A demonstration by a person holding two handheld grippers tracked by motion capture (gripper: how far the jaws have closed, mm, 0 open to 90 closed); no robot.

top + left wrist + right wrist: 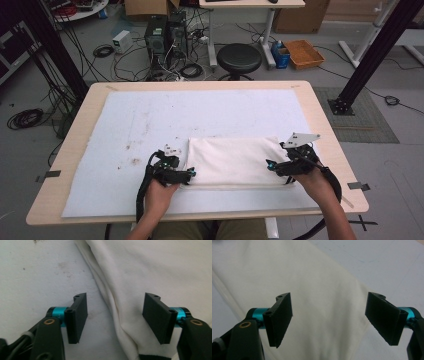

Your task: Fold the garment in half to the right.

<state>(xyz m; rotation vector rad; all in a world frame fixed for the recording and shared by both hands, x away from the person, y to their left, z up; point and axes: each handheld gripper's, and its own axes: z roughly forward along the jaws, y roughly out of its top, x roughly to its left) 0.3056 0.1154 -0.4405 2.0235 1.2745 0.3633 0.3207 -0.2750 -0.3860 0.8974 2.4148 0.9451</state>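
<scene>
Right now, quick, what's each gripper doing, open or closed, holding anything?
Left gripper: open, jaws straddling the white cloth's edge, holding nothing.
Right gripper: open over the cloth, holding nothing.

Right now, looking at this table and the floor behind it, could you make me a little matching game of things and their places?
Things:
1. folded white cloth
2. black stool
3. left gripper
4. right gripper

Places:
A. at the cloth's right edge
B. on the floor beyond the table
C. at the cloth's left edge
D. on the white mat, between the grippers

Pairs: 1-D, 2-B, 3-C, 4-A
</scene>
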